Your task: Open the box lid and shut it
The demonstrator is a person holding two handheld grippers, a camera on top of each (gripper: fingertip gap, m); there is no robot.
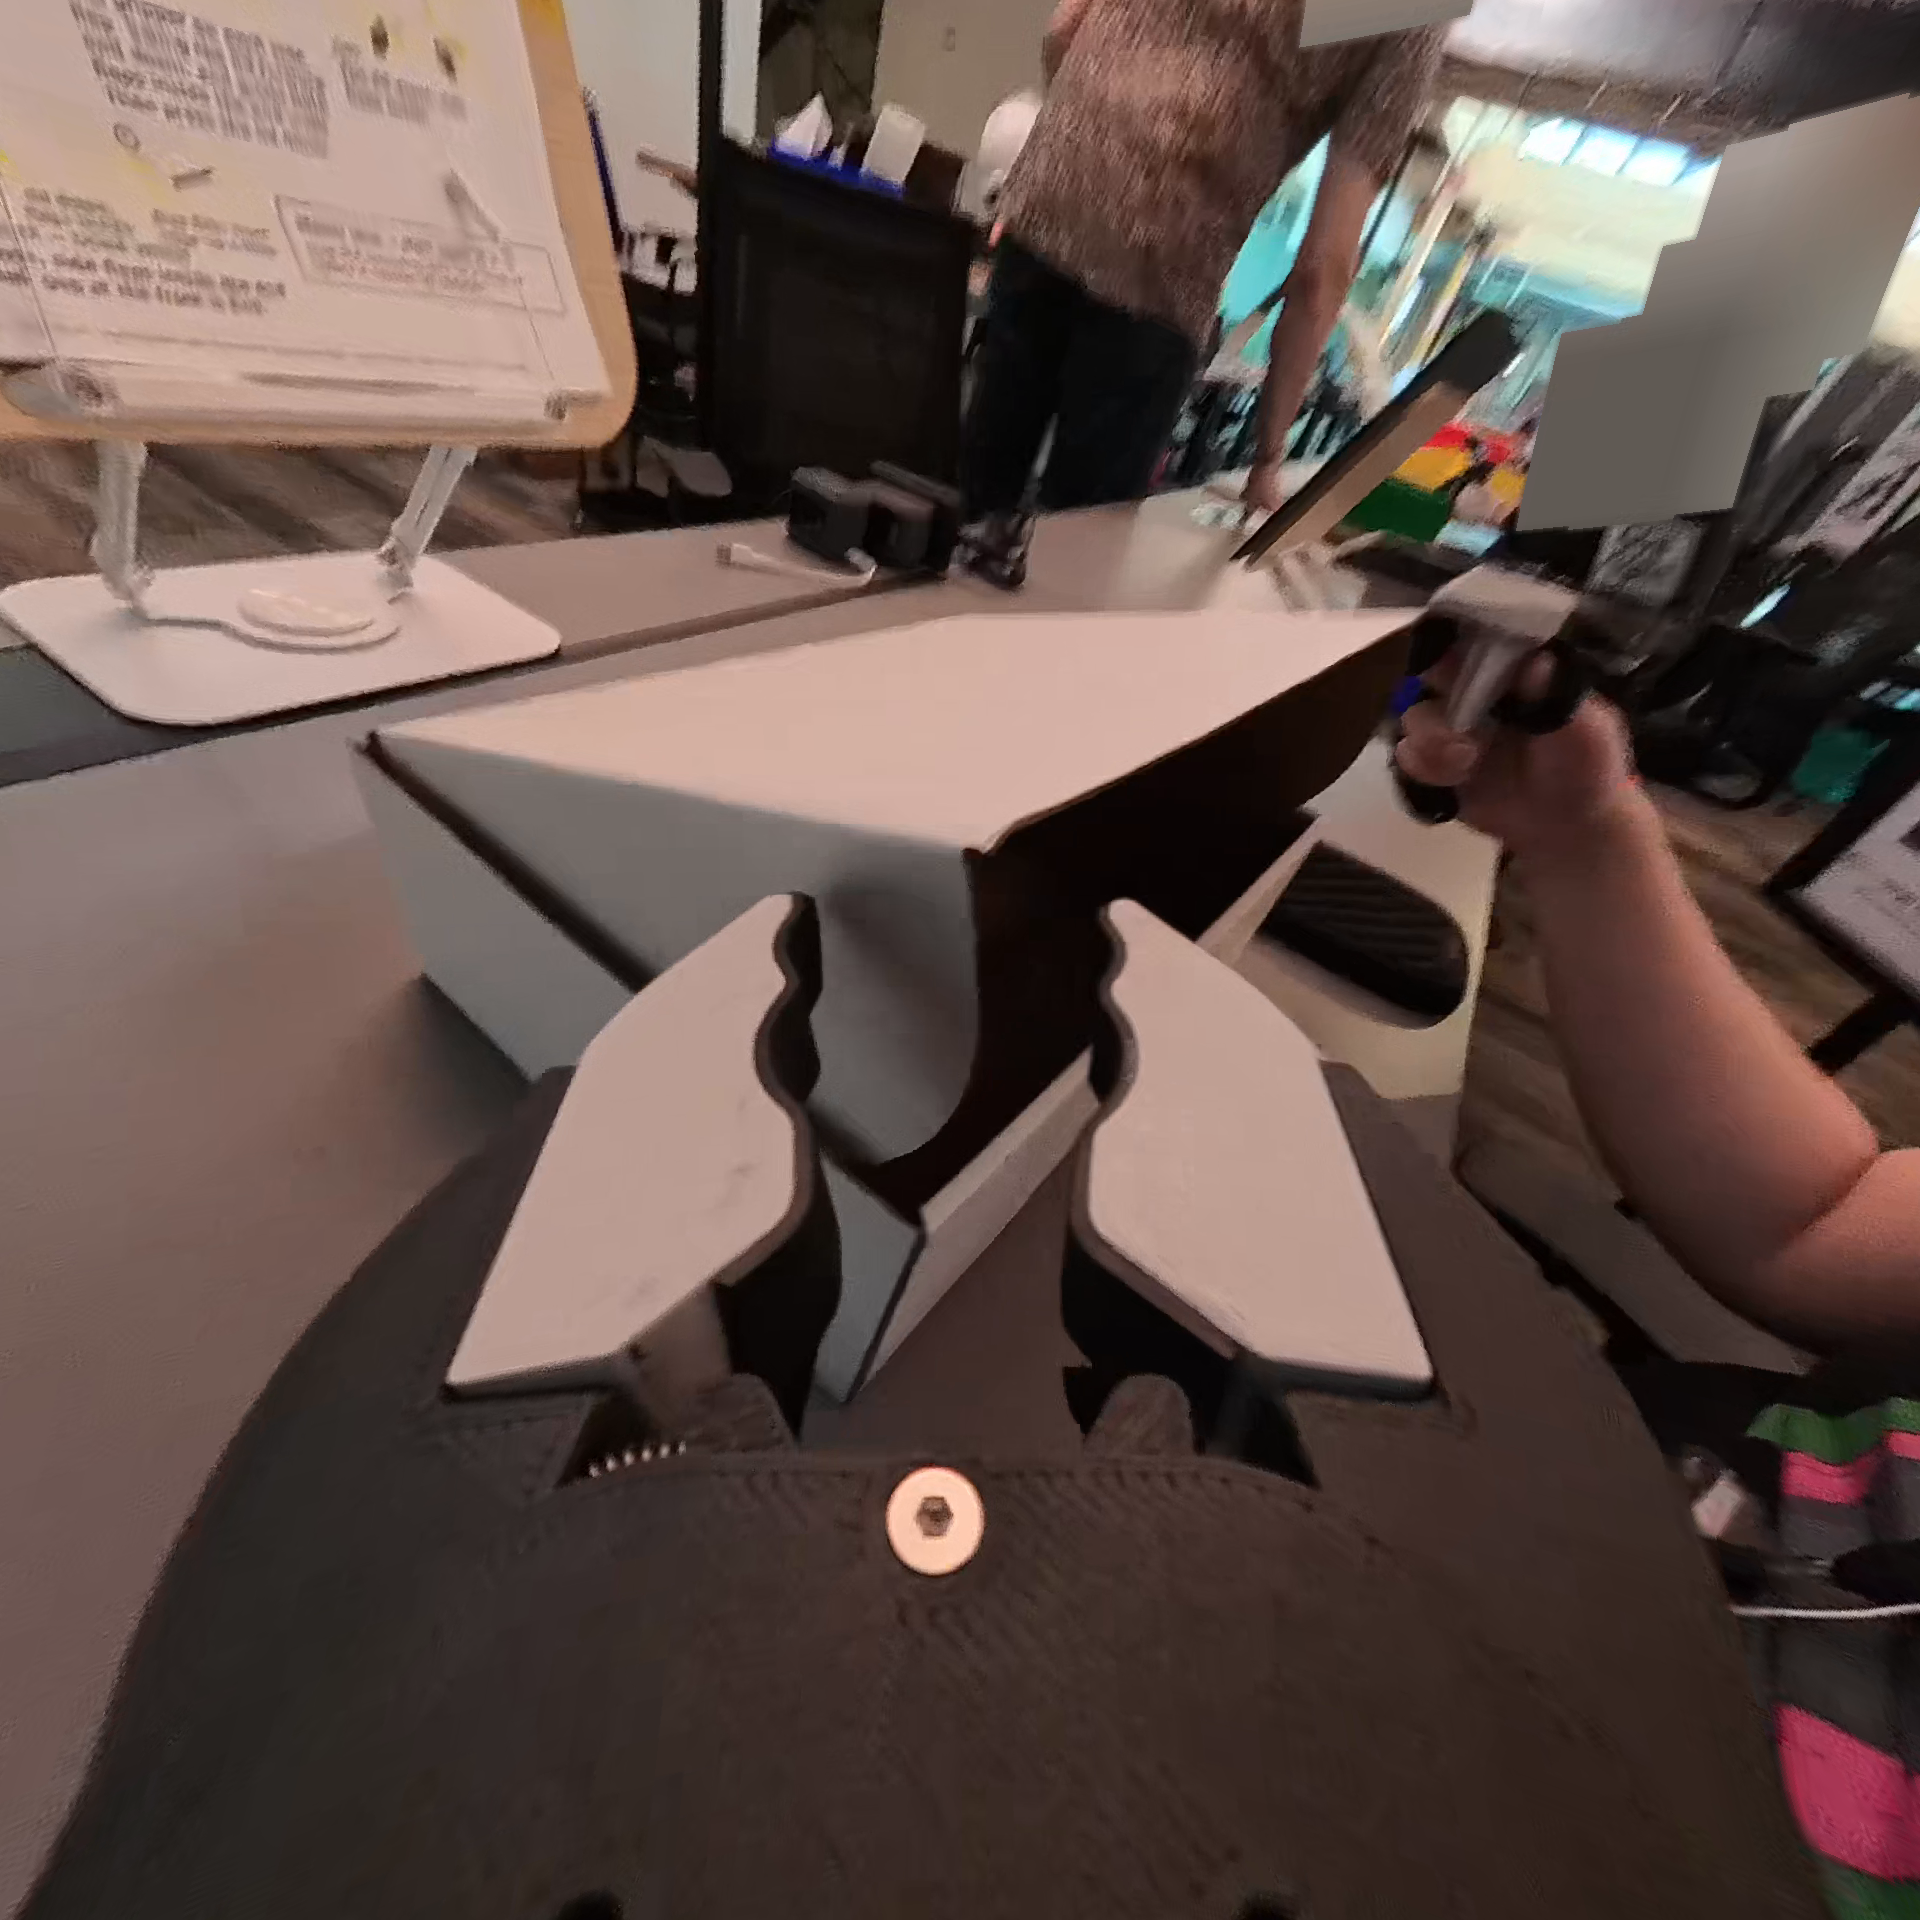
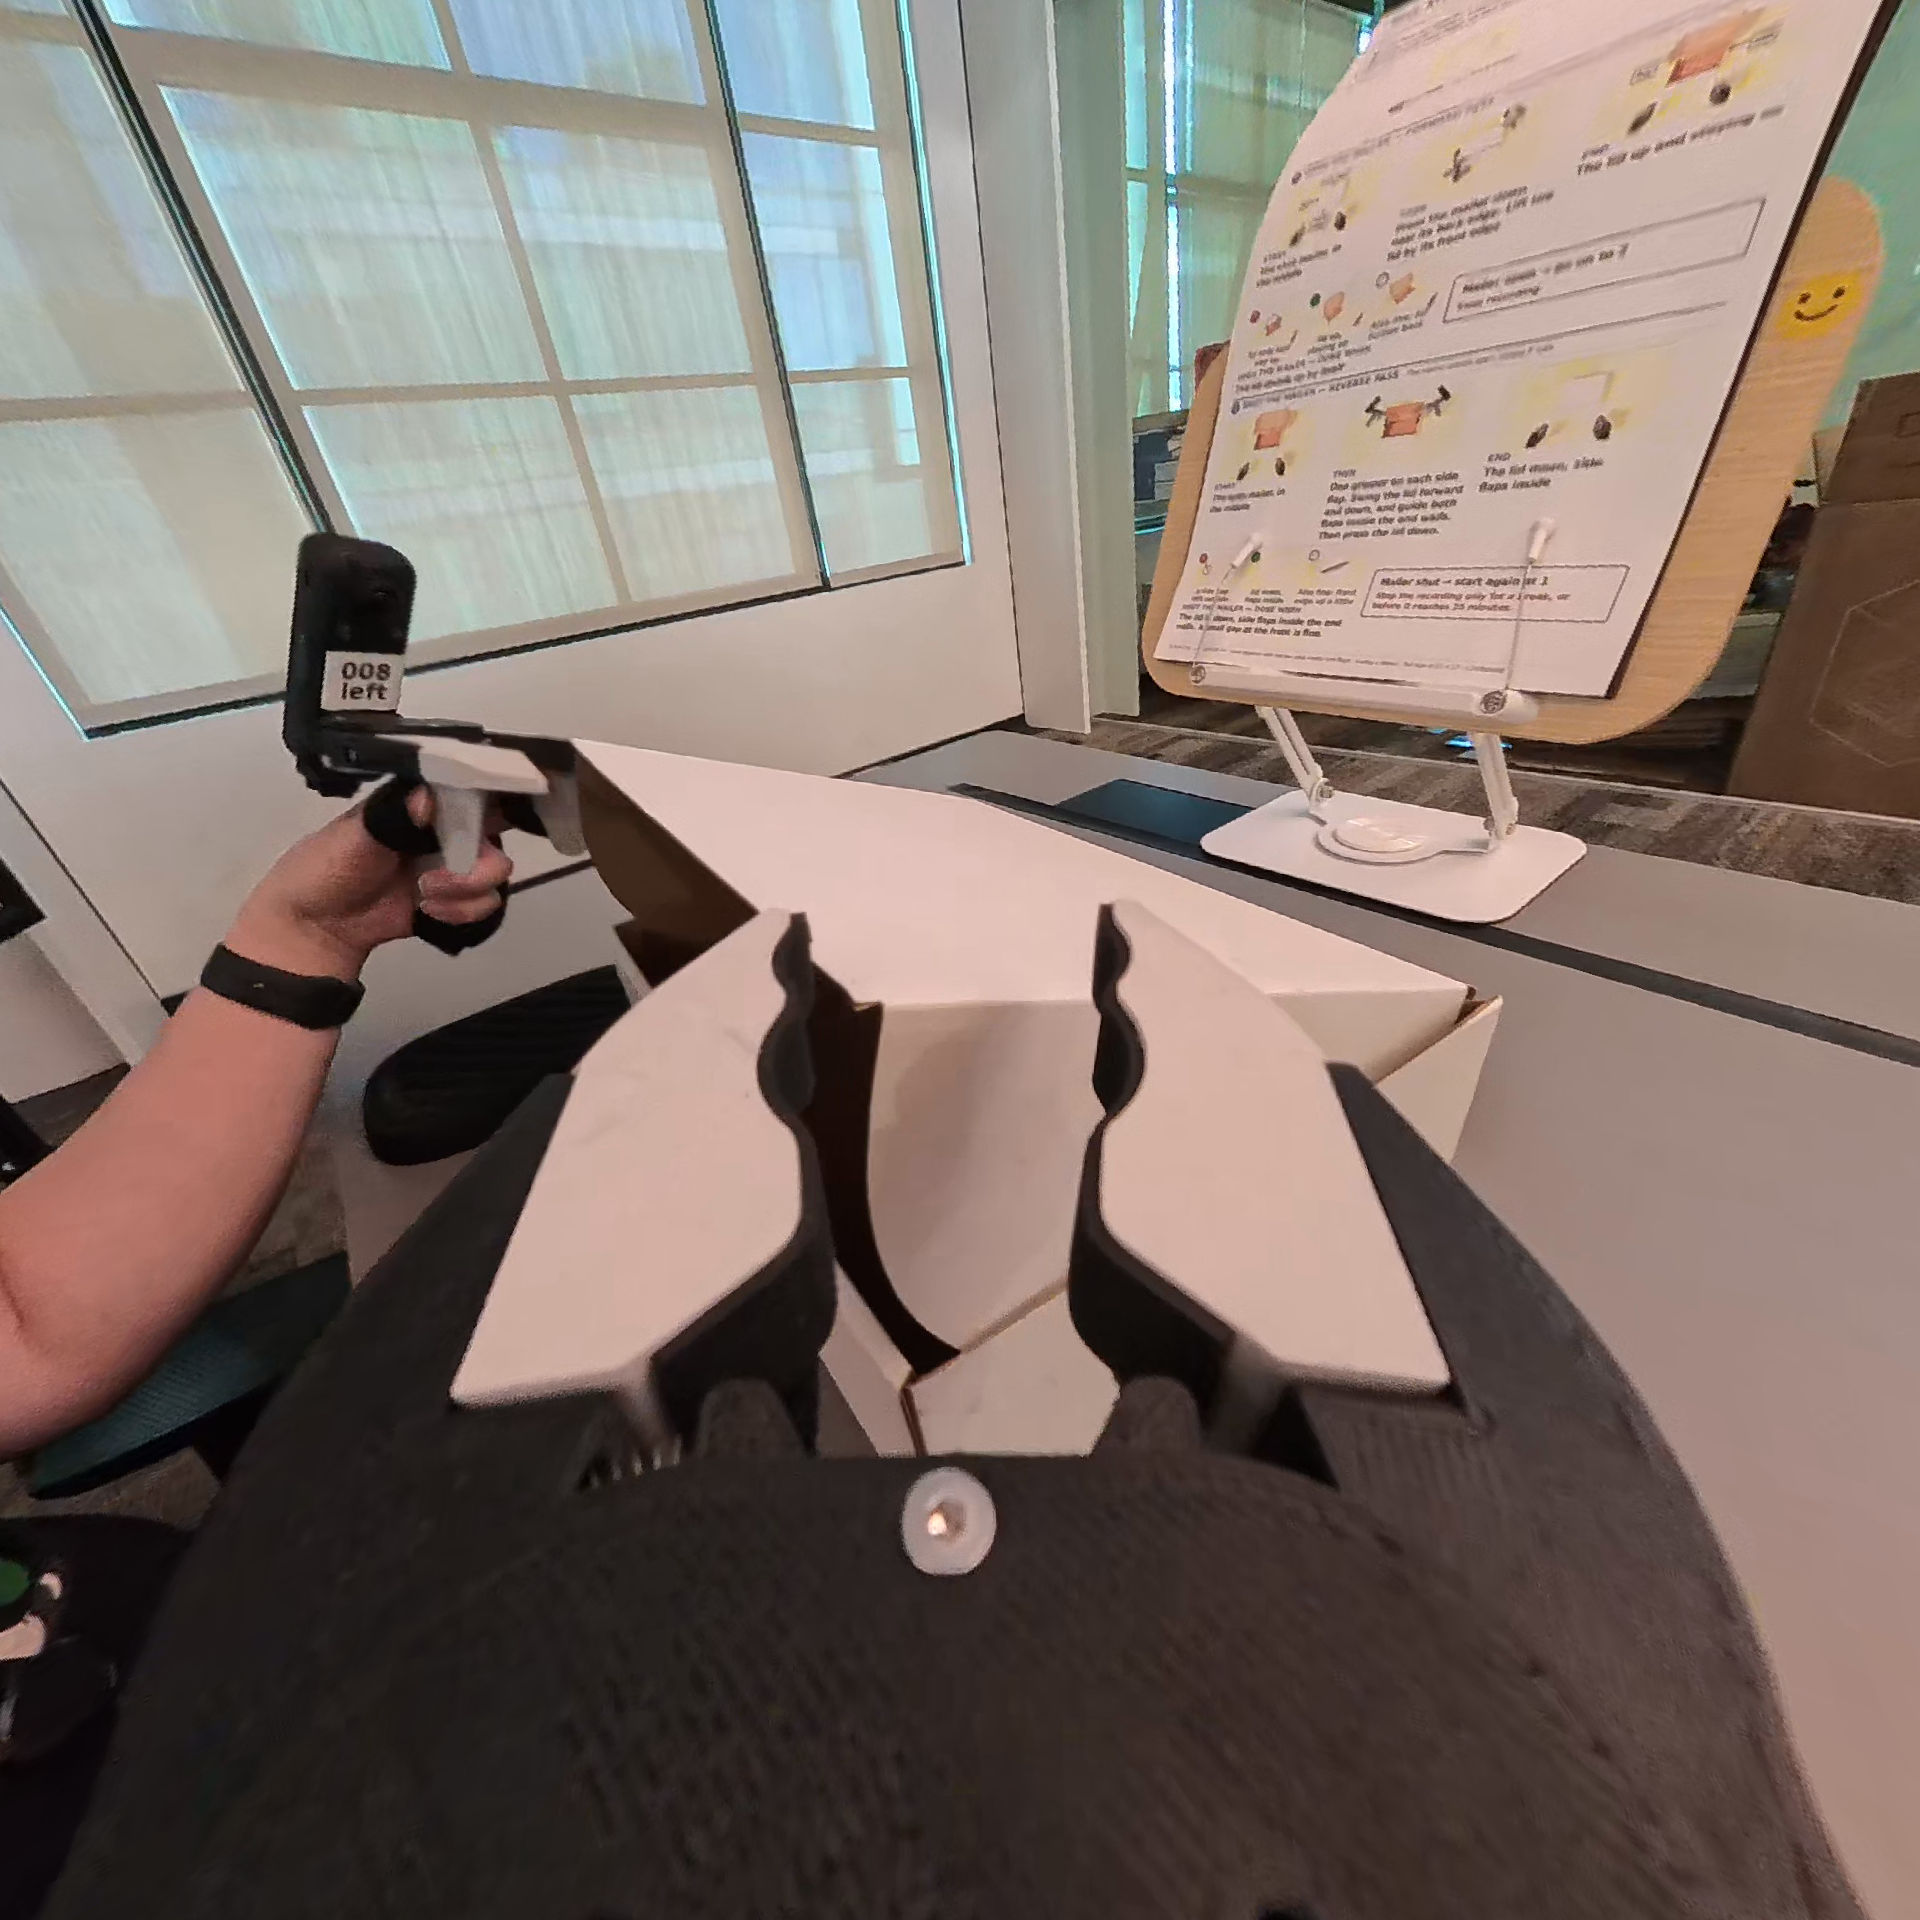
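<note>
The white box (image 1: 582, 914) on the grey counter (image 1: 187, 1039) is seen with its lid (image 1: 883, 707) half raised, each side flap flanked by the wide-spread left gripper (image 1: 951, 997) and right gripper (image 2: 951, 997), so shutting is judged unfinished.

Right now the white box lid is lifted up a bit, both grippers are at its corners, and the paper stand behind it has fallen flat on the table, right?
Not quite. The paper stand hasn't fallen; it is upright on its white base, as the right wrist view shows. The rest holds: the white box lid is partly lifted, with the left gripper and the right gripper at its corners.
</note>
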